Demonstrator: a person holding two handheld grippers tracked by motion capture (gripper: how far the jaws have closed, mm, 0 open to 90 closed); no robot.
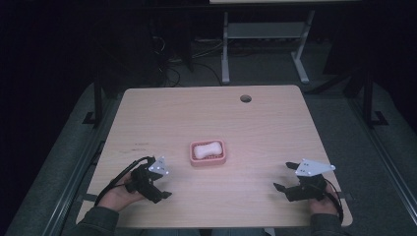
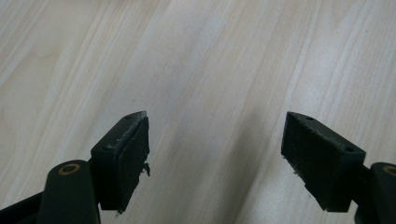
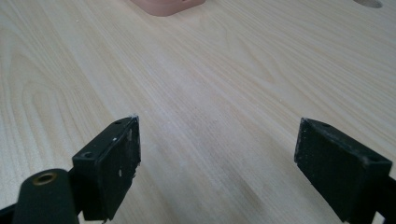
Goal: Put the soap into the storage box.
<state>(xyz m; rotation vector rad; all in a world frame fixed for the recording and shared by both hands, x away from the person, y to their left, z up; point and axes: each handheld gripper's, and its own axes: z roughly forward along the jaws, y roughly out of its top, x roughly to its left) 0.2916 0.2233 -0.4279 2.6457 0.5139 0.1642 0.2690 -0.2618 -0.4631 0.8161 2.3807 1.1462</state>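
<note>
1. High view: the left gripper [image 1: 158, 184] sits low at the table's [image 1: 275, 128] near left, held from beneath by a hand [image 1: 118, 195]; jaws spread, empty.
2. The right gripper [image 1: 286, 178] mirrors it at near right, jaws parted around nothing.
3. A pink, rounded-rectangular soap dish [image 1: 208, 153] holds a white bone-shaped bar [image 1: 207, 150], mid-table between them.
4. Pale woodgrain tabletop; matte black pads [image 3: 116, 163].

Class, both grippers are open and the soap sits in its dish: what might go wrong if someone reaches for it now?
1. The white soap looks smooth and rounded, so it may slip from the jaws.
2. The pink dish sits loose on the table; a push could slide it.
3. The left gripper and right gripper flank it and might collide.
</note>
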